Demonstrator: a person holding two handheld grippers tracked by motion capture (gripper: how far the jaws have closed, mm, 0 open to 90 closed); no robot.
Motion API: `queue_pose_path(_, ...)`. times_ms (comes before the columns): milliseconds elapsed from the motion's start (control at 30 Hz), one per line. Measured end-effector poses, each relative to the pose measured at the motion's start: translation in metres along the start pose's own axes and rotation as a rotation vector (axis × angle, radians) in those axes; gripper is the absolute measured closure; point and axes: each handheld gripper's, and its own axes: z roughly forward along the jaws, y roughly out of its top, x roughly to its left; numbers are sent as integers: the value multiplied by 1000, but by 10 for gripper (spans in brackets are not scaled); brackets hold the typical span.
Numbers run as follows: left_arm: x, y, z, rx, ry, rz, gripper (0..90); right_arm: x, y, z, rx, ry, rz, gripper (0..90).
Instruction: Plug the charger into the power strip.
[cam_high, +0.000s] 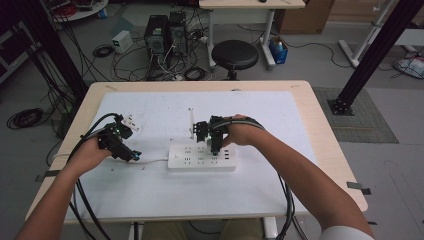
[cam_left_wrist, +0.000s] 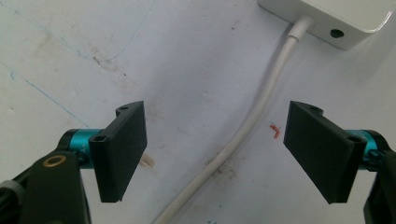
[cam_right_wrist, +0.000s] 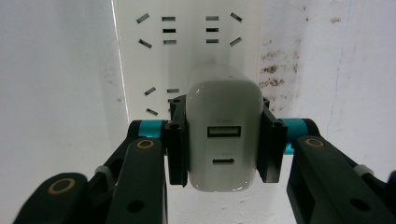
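Forearms come in from the bottom of the high view, each hand wrapped round a gripper on the white-covered surface (cam_high: 150, 195). Nearest, the left hand (cam_high: 87, 155) tilts the left gripper (cam_high: 131, 154) down and inward toward the white cord (cam_high: 150, 161) that runs from the left end of the power strip (cam_high: 202, 157). The left gripper view adds what the overhead cannot: its jaws stand wide apart and hold nothing, the cord (cam_left_wrist: 243, 130) curving across the stained sheet between them and up to the strip's corner (cam_left_wrist: 345, 23).

Farther in, the right hand (cam_high: 242, 132) reaches across with the wrist bent, pointing the right gripper (cam_high: 214, 149) down onto the strip. From above, what the gripper carries is hidden. The right gripper view shows it: the jaws are closed on the two sides of a white charger (cam_right_wrist: 223, 135), its two ports facing the camera, its far end against the strip's socket face (cam_right_wrist: 187, 46).

Beyond, a small white object (cam_high: 131, 122) lies near the left gripper's cables.
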Motion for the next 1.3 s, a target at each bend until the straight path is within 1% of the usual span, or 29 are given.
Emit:
queue_pose_path(33,0,0,-1,4,-2,6,215,-1,-1,1,-10,11,13,622)
queue_pose_path(67,0,0,-1,-1,-8,3,215,-3,-2,1,-16,27,21,622)
queue_pose_path(100,-1,0,-2,-10,-14,2,215,-5,-3,6,-9,36,13,623)
queue_pose_path(167,-2,0,-2,-19,-17,3,215,-5,-2,8,-15,37,-9,623)
queue_pose_path(233,-1,1,-2,-13,-19,10,215,-5,-2,8,-14,39,-7,624)
queue_pose_path(300,-1,1,-1,-15,-19,-3,214,-6,-1,8,-7,39,-12,624)
queue_pose_path(333,-1,1,0,-11,-19,4,214,-6,0,8,-6,46,4,624)
queue_pose_path(367,-2,2,0,-16,-23,-2,215,-8,0,9,-6,52,10,625)
queue_pose_path(400,-2,2,0,-4,-24,10,215,-8,0,9,-4,60,27,625)
queue_pose_path(433,-2,2,0,-9,-25,10,215,-10,0,9,-3,71,36,625)
queue_pose_path(500,-2,2,0,-10,-24,11,215,-11,0,9,-4,76,42,626)
queue_pose_path(533,-2,2,0,-11,-26,7,214,-11,0,9,1,77,40,626)
queue_pose_path(567,-2,1,0,-14,-24,3,215,-11,1,9,4,68,24,626)
queue_pose_path(633,-1,1,0,-7,-26,8,214,-8,3,9,17,62,17,626)
queue_pose_path(700,-1,0,0,-10,-28,10,214,-8,5,10,24,51,-4,626)
queue_pose_path(733,-1,0,0,-13,-27,12,214,-6,6,11,28,44,-7,626)
queue_pose_path(767,-1,-1,0,-15,-28,7,215,-5,7,11,34,34,-19,626)
queue_pose_path(833,0,-2,1,-17,-29,5,215,-4,7,12,31,26,-23,626)
queue_pose_path(933,0,-3,2,-20,-33,0,214,-3,3,13,1,22,-12,627)
queue_pose_path(1033,0,-2,3,-18,-37,6,215,-3,-1,13,-28,29,18,626)
queue_pose_path(1067,0,-2,4,-17,-38,8,214,-4,-2,13,-33,29,13,626)
queue_pose_path(1133,0,-2,4,-20,-37,9,215,-4,-4,14,-47,38,31,625)
queue_pose_path(1200,0,-2,4,-21,-39,4,215,-5,-8,15,-74,44,32,626)
queue_pose_path(1233,1,-1,4,-16,-40,8,215,-5,-10,15,-80,52,50,626)
queue_pose_path(1300,0,-1,5,-17,-41,4,215,-5,-11,16,-97,47,41,626)
